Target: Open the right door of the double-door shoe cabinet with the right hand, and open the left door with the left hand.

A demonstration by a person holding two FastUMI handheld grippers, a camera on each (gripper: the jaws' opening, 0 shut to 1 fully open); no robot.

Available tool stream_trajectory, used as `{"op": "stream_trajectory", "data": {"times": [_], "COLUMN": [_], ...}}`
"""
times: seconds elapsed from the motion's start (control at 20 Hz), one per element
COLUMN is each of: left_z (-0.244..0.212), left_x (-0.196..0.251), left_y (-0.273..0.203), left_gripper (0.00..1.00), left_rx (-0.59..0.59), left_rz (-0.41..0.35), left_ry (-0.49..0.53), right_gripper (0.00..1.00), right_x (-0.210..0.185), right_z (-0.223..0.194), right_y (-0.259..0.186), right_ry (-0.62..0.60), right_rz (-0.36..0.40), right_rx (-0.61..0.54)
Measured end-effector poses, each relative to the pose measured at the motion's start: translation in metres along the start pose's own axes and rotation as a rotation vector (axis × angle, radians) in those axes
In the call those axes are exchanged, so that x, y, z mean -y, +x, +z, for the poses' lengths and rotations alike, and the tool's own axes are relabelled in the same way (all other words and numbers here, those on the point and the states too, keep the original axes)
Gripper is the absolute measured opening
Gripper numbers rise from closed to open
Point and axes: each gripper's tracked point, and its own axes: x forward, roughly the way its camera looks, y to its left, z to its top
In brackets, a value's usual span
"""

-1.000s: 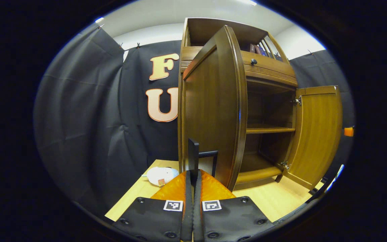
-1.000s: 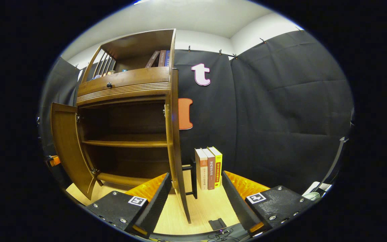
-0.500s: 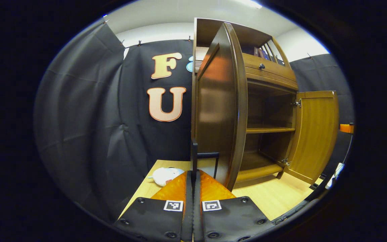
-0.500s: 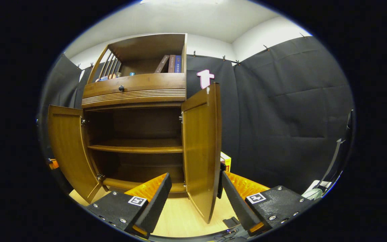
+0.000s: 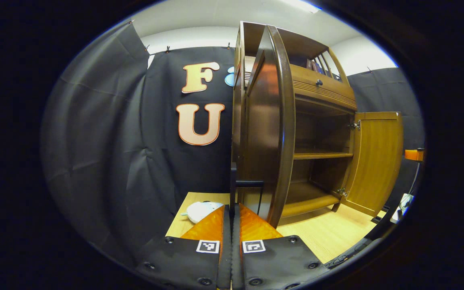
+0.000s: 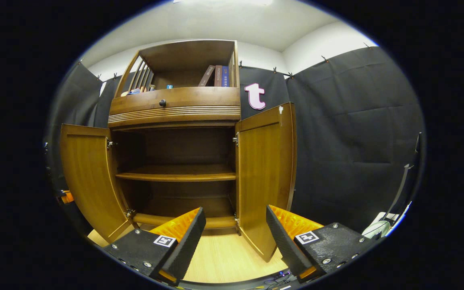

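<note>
The brown wooden shoe cabinet [image 6: 175, 105] stands with both doors swung out and its two inner shelves bare. In the left gripper view the left door [image 5: 266, 133] stands edge-on close in front. My left gripper [image 5: 231, 207] is shut on that door's thin black handle [image 5: 248, 188], whose bar rises from between the fingers. The right door [image 5: 377, 161] hangs wide beyond. In the right gripper view the right door [image 6: 266, 177] stands open just past my right gripper [image 6: 236, 211], which is open and touches nothing. The left door [image 6: 89, 177] is at the left.
A drawer with a dark knob [image 6: 162, 103] sits above the doors, and books [image 6: 216, 75] stand on the top shelf. A white plush toy [image 5: 199, 210] lies on the light wooden floor [image 5: 328, 235] left of the cabinet. Black cloth walls surround it.
The left door has swung further out with my left gripper holding its handle. The right door has swung wide, covering the standing books on the floor; my right gripper stays open.
</note>
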Motion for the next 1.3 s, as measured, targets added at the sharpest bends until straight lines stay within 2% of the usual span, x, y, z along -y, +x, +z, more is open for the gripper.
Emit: {"op": "stream_trajectory", "data": {"times": [0.55,0.85,0.9,0.95,1.1,1.3], "left_z": [0.001,0.017,0.023,0.032,0.05,0.09], "left_x": [0.0,-0.004,-0.003,-0.002,0.014,0.046], "left_y": [-0.004,-0.013,-0.017,-0.021,-0.035,-0.053], "left_gripper": [0.07,0.07,0.1,0.07,0.07,0.07], "left_rx": [-0.014,-0.03,-0.033,-0.031,-0.046,-0.007], "left_rz": [-0.03,0.04,0.049,0.06,0.099,0.105], "left_ry": [0.014,-0.009,-0.015,-0.015,-0.02,-0.013], "right_gripper": [0.99,0.99,0.99,0.99,0.99,0.99], "right_x": [-0.023,-0.027,-0.028,-0.028,-0.025,-0.022], "right_z": [-0.011,-0.014,-0.013,-0.013,-0.007,0.01], "right_y": [-0.001,0.007,0.01,0.011,0.016,0.019], "right_ry": [-0.004,-0.008,-0.008,-0.008,-0.008,-0.015], "right_rz": [0.024,0.038,0.04,0.043,0.051,0.062], "right_rx": [-0.005,-0.018,-0.018,-0.019,-0.025,-0.021]}}
